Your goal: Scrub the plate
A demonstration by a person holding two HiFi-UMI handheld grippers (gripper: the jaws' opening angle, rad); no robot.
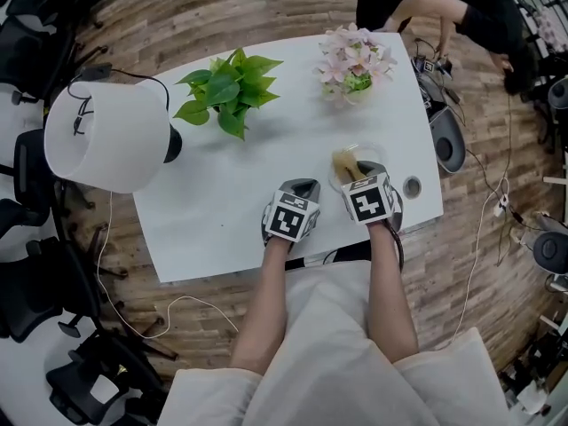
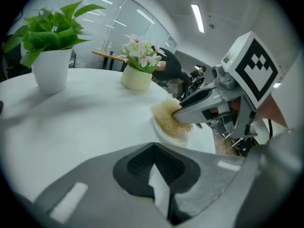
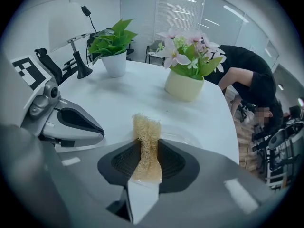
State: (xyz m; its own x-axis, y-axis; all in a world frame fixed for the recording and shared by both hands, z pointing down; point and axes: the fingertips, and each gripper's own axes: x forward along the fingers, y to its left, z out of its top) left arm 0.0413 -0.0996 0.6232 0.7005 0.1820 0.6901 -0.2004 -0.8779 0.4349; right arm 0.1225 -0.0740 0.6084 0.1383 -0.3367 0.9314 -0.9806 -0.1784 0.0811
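A small clear plate (image 1: 342, 174) lies near the table's front right edge; its rim shows in both gripper views (image 2: 161, 128) (image 3: 190, 140). My right gripper (image 1: 369, 169) (image 3: 145, 152) is shut on a tan fibrous scrubber (image 3: 145, 136), whose free end rests on the plate (image 2: 167, 116). My left gripper (image 1: 302, 187) (image 2: 153, 152) sits on the table just left of the plate, apart from it, shut with nothing between its jaws. From the left gripper view the right gripper (image 2: 184, 114) comes in from the right over the plate.
On the white table (image 1: 222, 193) stand a green potted plant (image 1: 229, 87) and a pot of pink flowers (image 1: 355, 65) at the back. A small round object (image 1: 412, 186) lies right of the plate. A white lamp (image 1: 106, 136) overhangs the left edge. A person (image 1: 444, 11) bends at the far right.
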